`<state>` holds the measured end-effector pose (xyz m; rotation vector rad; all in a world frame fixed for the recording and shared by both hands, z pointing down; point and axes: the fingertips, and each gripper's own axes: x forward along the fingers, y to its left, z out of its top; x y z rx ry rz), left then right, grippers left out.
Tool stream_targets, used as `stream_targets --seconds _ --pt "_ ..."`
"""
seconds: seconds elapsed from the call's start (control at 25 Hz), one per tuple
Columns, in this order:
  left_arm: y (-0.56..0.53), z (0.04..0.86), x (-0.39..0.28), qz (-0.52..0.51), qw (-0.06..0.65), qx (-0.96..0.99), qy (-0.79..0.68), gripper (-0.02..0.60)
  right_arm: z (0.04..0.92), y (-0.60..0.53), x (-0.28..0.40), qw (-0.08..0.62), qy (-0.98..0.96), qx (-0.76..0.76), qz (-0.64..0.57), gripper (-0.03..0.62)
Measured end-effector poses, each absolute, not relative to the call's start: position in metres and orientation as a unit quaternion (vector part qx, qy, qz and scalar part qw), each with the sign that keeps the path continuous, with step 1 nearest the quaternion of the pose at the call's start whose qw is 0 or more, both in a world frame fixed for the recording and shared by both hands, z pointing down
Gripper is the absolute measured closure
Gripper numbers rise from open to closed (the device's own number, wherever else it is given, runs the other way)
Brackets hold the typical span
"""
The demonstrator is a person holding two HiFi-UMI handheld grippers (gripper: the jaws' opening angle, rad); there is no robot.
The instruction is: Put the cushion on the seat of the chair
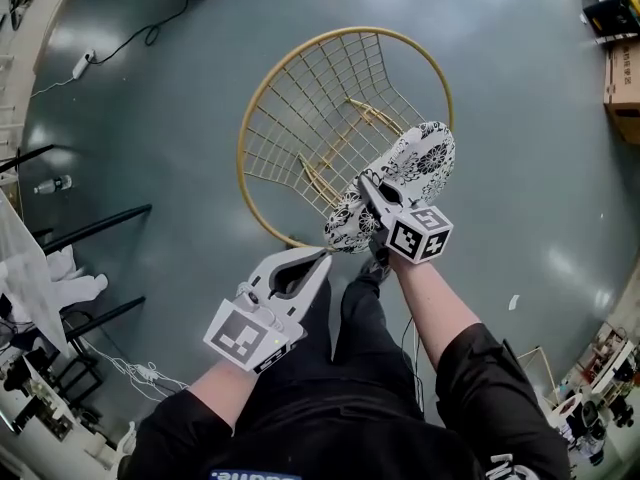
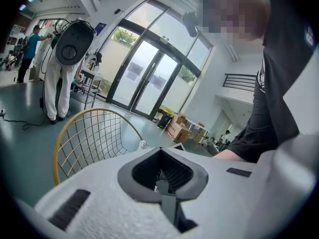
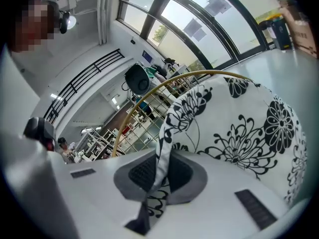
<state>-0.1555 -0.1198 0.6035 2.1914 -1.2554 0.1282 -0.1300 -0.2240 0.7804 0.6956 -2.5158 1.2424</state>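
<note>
While right hand-held gripper [image 1: 366, 186] pinches cushion [image 1: 420, 156] above wire chair [image 1: 300, 98], left hand-held gripper [image 1: 320, 261] closed, empty, cable [image 1: 150, 35] beyond.

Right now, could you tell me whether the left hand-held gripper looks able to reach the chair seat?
Probably yes. The left hand-held gripper, shut and empty, is just short of the chair rim, with nothing visible between; the cushion, held by the right hand-held gripper, covers only the near right edge.
</note>
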Motion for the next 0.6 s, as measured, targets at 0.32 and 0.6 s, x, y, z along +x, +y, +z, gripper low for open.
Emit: stream_targets --seconds 0.32,0.6 --pt "-0.123 0.62 -0.182 0.051 0.31 0.819 -0.48 0.565 0.808 -0.237 -0.169 0.129 -0.858 0.239 0.435 0.559" --pt "-0.111 0.635 -0.199 0.053 0.313 0.817 -0.481 0.565 0.845 -0.246 -0.198 0.144 -0.848 0.24 0.451 0.559"
